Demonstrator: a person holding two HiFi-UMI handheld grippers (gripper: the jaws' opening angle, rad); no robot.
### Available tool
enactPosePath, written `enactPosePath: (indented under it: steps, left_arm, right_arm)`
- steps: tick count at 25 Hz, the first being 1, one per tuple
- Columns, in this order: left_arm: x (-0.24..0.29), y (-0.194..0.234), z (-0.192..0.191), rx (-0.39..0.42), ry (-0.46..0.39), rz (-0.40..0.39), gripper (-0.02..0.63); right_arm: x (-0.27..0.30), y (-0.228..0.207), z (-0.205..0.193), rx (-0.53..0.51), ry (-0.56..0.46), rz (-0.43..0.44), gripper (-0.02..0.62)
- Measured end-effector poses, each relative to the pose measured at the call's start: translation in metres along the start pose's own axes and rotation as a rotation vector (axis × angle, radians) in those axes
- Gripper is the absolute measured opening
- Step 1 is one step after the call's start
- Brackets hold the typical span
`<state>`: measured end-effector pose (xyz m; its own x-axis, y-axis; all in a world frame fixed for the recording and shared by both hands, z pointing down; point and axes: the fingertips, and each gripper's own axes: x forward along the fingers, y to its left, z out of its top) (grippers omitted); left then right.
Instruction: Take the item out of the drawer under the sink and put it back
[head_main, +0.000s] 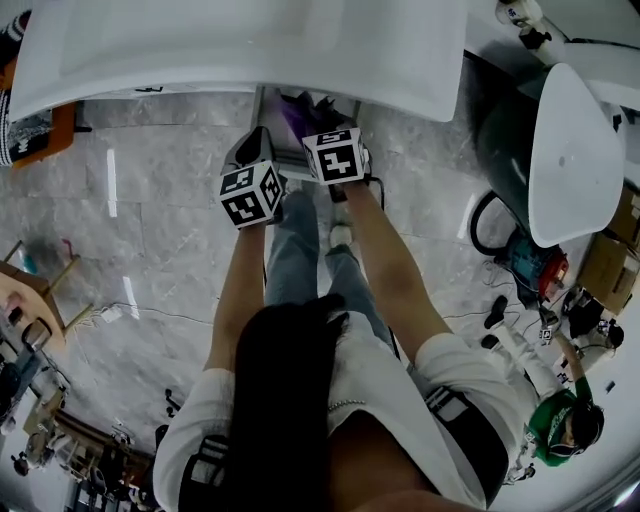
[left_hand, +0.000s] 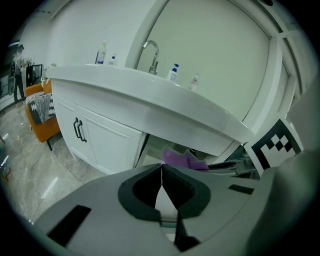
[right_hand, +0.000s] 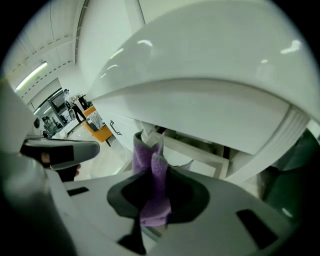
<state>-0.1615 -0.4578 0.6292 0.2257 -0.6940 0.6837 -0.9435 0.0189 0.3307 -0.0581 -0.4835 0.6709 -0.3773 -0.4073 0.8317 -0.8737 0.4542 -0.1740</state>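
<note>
Two tongs were up in front of the sink (head_main: 240, 50). Right tongs (right_hand: 151, 175) pinched one purple cloth (right_hand: 145, 150): folds stood past the tips, tail hung below the pads. Gripped mid-fold, likely so it lifts in one bunch. Cloth looked clear of the one open drawer (right_hand: 197, 150), which lay just beyond and below those tips. Left tongs (left_hand: 161, 172) were pressed together on nothing, just beside the right, cloth ahead of them; probably kept free for the drawer front. Count: two tongs, one cloth, one drawer, one tap (left_hand: 151, 54), four bottles (left_hand: 174, 73).
</note>
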Motion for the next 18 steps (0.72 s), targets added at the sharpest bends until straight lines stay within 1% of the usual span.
enactPosePath:
  steps: [7,9,13,18]
  left_arm:
    - [-0.030,-0.034,0.013,0.031,-0.044,-0.029,0.005]
    - [-0.041,-0.043,0.016,0.038,-0.055,-0.034,0.005]
    - [-0.062,-0.059,0.013,0.059,-0.043,-0.035,0.005]
    - [-0.088,-0.089,0.022,0.086,-0.092,-0.065,0.005]
  right_arm:
    - [-0.063,0.002,0.009,0.070,-0.099,0.018,0.083]
    - [-0.082,0.003,0.013,0.076,-0.129,0.020,0.083]
    - [-0.120,0.005,0.020,0.078,-0.193,0.015,0.083]
    - [-0.166,0.005,0.031,0.074,-0.275,0.007,0.083]
